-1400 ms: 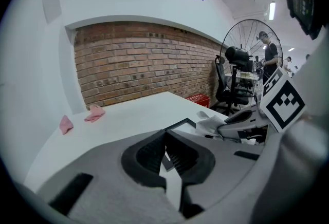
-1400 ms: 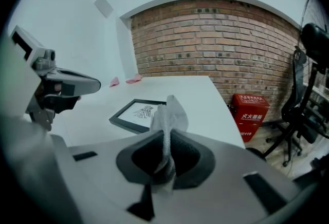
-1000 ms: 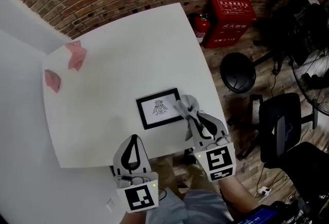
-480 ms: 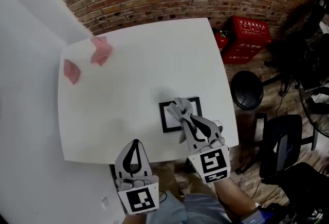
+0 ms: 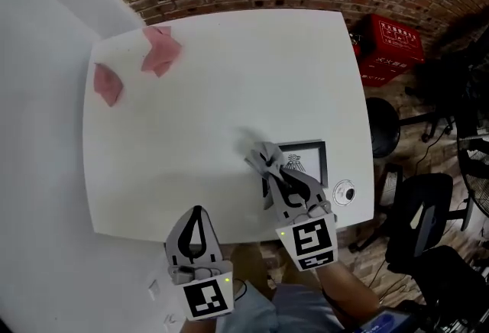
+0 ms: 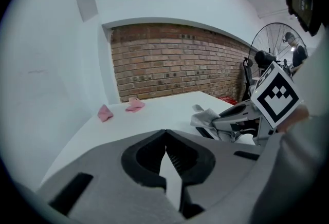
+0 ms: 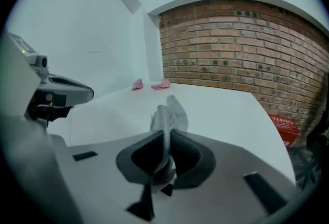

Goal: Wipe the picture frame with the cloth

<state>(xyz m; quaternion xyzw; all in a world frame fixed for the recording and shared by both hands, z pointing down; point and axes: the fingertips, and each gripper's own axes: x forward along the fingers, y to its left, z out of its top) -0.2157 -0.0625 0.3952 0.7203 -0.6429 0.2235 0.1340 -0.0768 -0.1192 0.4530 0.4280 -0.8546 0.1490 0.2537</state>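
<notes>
1. The right gripper (image 5: 269,171) clamps the grey cloth (image 5: 262,156). A second ago the cloth sat at the picture frame's right side; it is now at the frame's left edge.
2. The picture frame (image 5: 310,162) lies flat near the right near corner of the table (image 5: 229,79).
3. The left gripper (image 5: 197,214) stays closed and empty at the table's near edge.

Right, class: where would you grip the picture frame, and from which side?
Probably the picture frame by its bare right border, coming from the table's right edge: it lies flat, and the gray cloth in the right gripper covers its left part.
</notes>
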